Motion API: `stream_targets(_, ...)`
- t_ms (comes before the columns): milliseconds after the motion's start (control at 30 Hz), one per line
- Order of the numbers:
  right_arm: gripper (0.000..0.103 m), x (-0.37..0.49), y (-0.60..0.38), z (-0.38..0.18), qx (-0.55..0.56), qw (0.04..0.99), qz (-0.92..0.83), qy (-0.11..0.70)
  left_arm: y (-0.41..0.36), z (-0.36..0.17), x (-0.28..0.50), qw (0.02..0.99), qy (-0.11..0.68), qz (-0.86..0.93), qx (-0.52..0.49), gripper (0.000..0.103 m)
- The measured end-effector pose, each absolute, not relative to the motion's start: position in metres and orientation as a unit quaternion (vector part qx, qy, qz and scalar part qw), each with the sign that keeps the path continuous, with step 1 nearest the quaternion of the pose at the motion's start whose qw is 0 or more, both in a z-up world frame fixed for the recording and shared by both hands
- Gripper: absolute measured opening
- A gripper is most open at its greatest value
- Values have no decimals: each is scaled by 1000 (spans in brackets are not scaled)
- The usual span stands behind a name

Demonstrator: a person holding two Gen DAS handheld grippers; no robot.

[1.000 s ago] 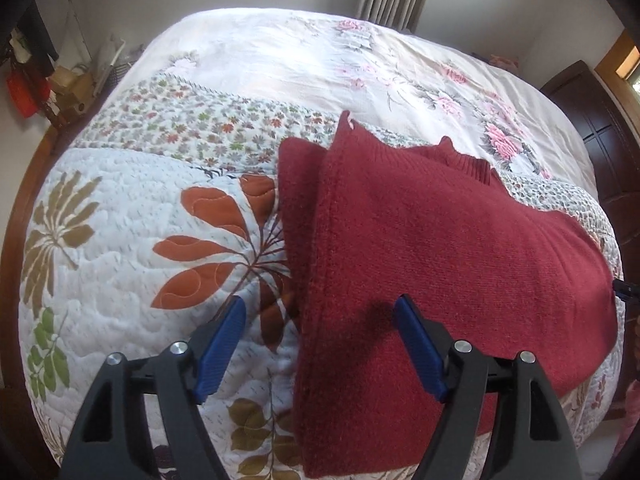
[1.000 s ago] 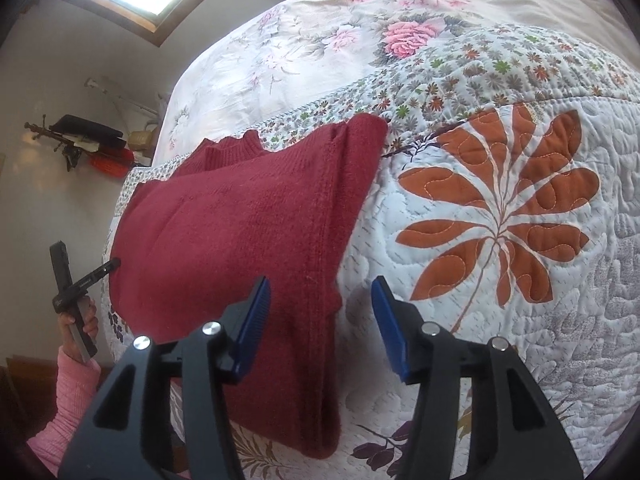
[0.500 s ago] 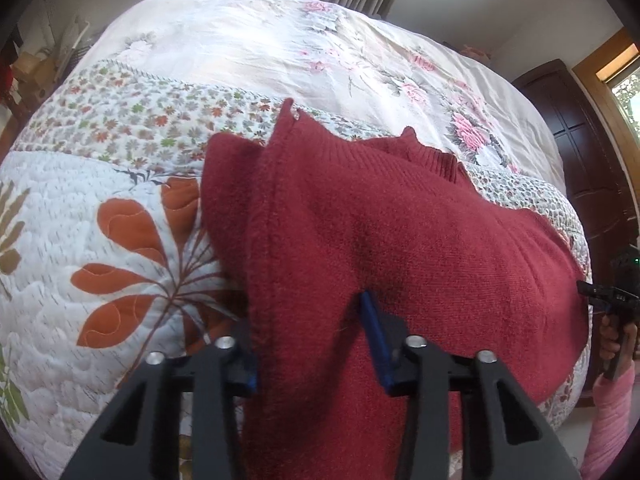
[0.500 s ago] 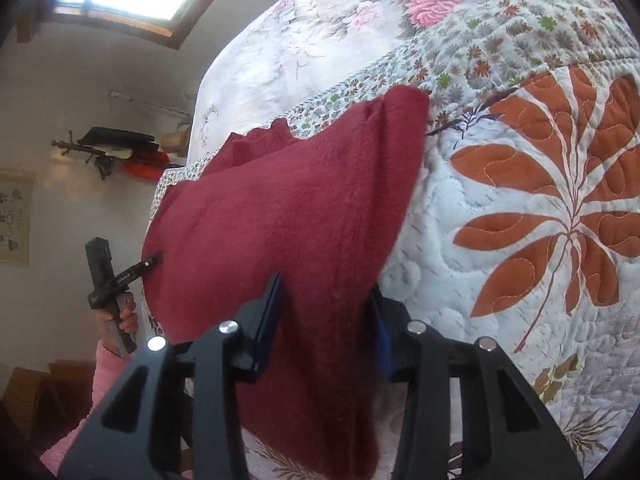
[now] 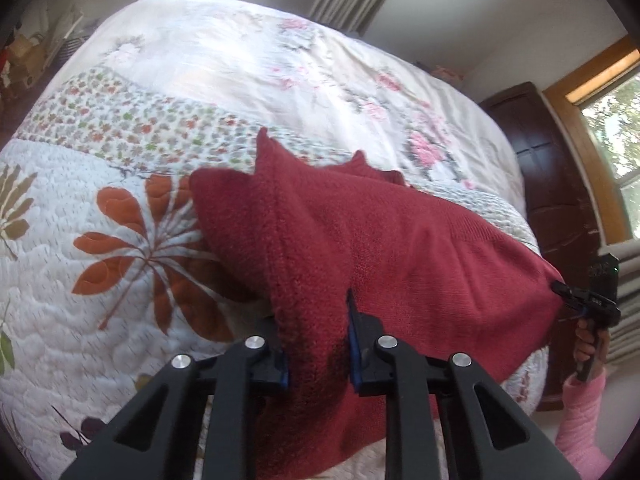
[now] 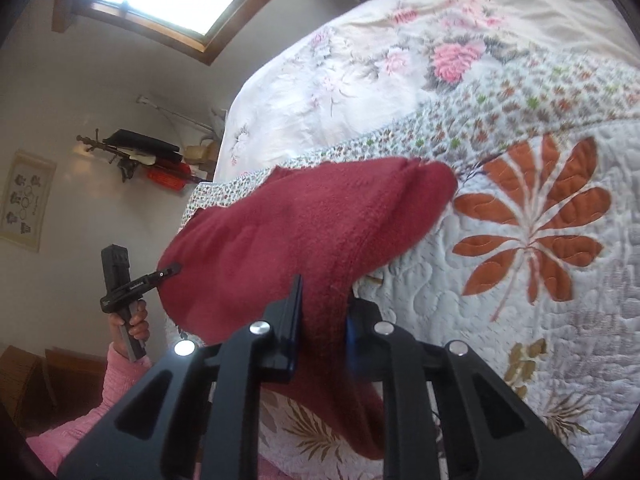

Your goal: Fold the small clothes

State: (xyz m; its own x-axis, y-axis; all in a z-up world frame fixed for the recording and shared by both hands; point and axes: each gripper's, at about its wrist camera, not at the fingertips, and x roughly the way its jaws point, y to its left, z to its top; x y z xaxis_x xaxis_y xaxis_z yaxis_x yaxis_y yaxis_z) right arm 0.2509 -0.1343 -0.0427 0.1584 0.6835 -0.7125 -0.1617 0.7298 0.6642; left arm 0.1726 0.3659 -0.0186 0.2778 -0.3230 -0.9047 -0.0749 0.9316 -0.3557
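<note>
Left wrist view shows the left gripper (image 5: 316, 344) clamped on the near hem corner of the red sweater (image 5: 392, 240), which stretches forward and to its right across the quilted bedspread (image 5: 100, 320). Right gripper (image 6: 322, 320) pinches the opposite near corner, the garment running ahead and to its left. Both hold the same edge, so the fold likely carries it forward toward the collar.
</note>
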Motion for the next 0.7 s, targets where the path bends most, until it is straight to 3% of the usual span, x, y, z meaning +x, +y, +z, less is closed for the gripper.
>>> stream_targets(100, 17, 250, -147, -39, 214, 731, 274, 587, 354, -16, 169, 772, 602, -104, -176, 20)
stream_targets(267, 19, 249, -151, -93, 203, 699, 232, 645, 347, -72, 172, 724, 673, -64, -133, 22)
stream_targets(333, 20, 245, -154, -109, 214, 695, 226, 649, 345, -77, 167, 730, 669, -60, -127, 25)
stream_targets(400, 24, 243, -156, -114, 218, 697, 223, 646, 339, -66, 163, 748, 653, -54, -105, 29)
stream_targets(533, 43, 232, -162, -106, 210, 710, 224, 633, 324, -36, 158, 779, 626, -21, -31, 31)
stream_targets(700, 50, 218, -173, -102, 212, 708, 235, 631, 304, 14, 151, 834, 551, -4, 27, 33)
